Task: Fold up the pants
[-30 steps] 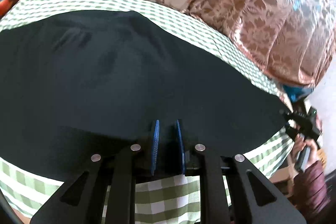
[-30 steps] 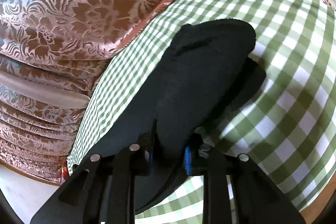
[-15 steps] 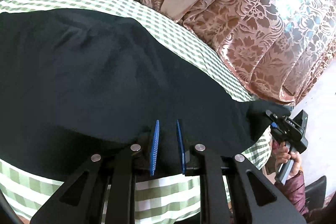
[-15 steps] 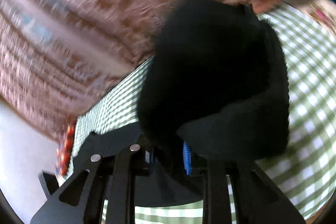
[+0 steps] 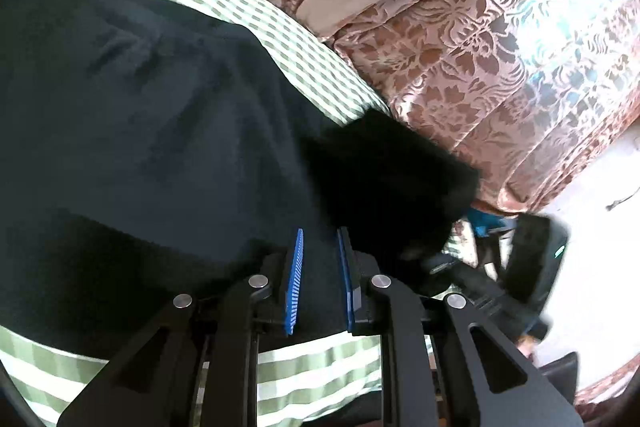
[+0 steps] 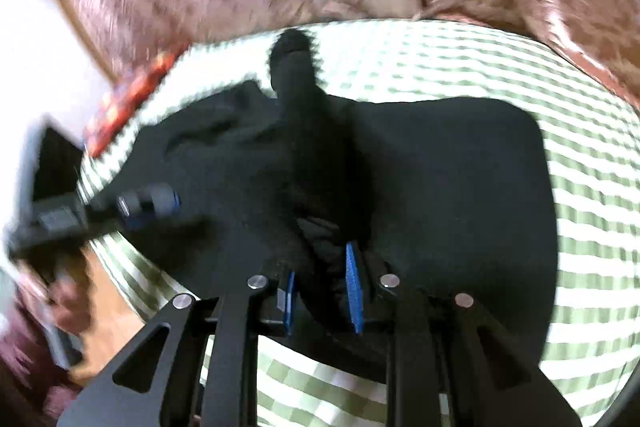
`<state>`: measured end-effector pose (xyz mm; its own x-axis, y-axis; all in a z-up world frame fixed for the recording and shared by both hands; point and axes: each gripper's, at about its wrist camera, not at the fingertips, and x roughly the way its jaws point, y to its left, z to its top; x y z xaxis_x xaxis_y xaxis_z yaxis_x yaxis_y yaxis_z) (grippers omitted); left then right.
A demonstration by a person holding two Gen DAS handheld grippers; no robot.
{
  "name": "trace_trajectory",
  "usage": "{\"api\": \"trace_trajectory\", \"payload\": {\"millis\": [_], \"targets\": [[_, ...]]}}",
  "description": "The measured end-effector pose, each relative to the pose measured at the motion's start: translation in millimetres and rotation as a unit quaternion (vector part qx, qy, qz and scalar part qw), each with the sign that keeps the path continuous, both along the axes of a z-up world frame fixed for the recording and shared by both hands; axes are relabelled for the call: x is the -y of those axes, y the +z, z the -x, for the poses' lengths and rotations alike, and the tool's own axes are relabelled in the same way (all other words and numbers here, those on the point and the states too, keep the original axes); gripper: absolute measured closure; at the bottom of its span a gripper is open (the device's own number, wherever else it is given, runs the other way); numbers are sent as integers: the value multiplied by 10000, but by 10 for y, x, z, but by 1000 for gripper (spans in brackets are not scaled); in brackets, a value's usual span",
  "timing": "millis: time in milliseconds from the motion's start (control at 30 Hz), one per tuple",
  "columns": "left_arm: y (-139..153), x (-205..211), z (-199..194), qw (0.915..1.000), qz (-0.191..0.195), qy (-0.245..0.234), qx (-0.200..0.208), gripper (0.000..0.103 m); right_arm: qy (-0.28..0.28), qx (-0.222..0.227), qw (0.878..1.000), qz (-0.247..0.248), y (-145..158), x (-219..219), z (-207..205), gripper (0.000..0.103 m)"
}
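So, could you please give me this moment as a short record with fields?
garment: black pants, partly spread out
surface: green checked cloth
left claw: shut on the near edge of the pants
right claw: shut on a bunched fold of the pants, raised over the spread part
backdrop: brown floral curtain
image quality: right wrist view blurred

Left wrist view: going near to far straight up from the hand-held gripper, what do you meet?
Left hand-held gripper → black fabric pants → green-and-white checked tablecloth → brown floral brocade curtain.
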<state>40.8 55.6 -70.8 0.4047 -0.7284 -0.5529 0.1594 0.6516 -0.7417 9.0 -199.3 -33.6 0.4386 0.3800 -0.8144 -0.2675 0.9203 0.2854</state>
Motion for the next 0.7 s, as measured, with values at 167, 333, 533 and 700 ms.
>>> {"api": "trace_trajectory", "payload": {"millis": [167, 333, 533, 700], "targets": [[-42, -55, -77, 9970, 705, -47, -328, 43, 372, 149, 9992, -43, -69, -54, 150, 44], [-17, -60, -191, 9947, 913, -17, -463, 42, 323, 136, 9977, -572, 46, 149, 316, 44], [-42, 117, -354, 9955, 668, -177, -651, 37, -272, 125, 9966, -769, 240, 634, 568, 44], [-143, 396, -469, 9940, 450, -484, -873, 37, -947, -86, 9940, -534, 203, 1129, 880, 44]]}}
